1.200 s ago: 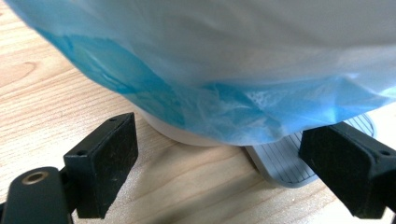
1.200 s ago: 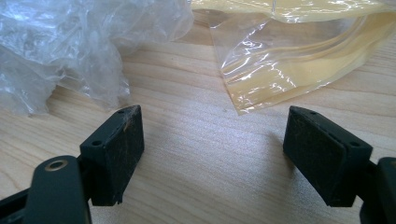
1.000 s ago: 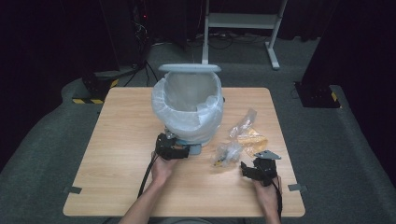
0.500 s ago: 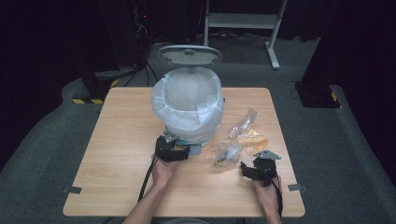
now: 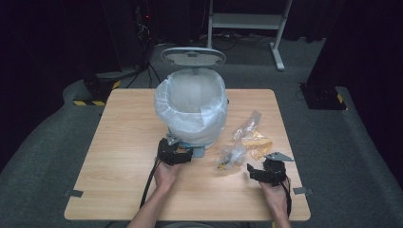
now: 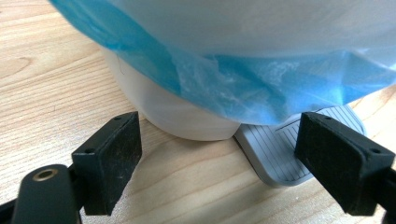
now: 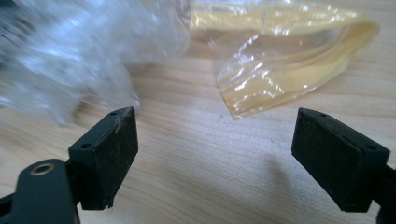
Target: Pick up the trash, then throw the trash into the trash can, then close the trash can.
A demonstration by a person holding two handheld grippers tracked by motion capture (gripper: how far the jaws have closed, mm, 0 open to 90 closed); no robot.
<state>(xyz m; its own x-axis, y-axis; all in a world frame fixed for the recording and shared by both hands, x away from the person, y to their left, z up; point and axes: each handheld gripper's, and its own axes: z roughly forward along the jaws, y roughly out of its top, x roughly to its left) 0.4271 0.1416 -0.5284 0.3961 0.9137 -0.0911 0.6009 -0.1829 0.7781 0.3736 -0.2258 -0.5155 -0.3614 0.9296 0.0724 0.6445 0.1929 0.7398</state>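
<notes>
Rubbish clearing looks to be the work in hand, and by my reading it has barely begun. On the wooden counter (image 5: 123, 156) stands a pedal bin (image 5: 191, 110) lined with a pale blue bag (image 6: 261, 79), its lid (image 5: 193, 56) raised upright behind the mouth, so the opening is ready to receive. The left tongs (image 5: 177, 154) sit at the bin's foot with their jaws spread wide and nothing between them; in the left gripper view the grey ribbed pedal (image 6: 280, 149) lies just ahead of the right-hand jaw, and from the raised lid I judge that the tongs are bearing on it, though the contact itself is hidden. The wrappers are all on the counter to the right of the bin: a yellow-tinted plastic wrapper (image 7: 285, 60), a crumpled clear wrapper (image 5: 230, 155) beside it, and another clear piece (image 5: 248, 124) farther back. The right tongs (image 5: 267, 172) rest near them, jaws wide apart and holding nothing, with the yellow wrapper and the clear one just beyond the tips. Nothing I can see has gone into the bin, so every pick-up and drop is left to do.
</notes>
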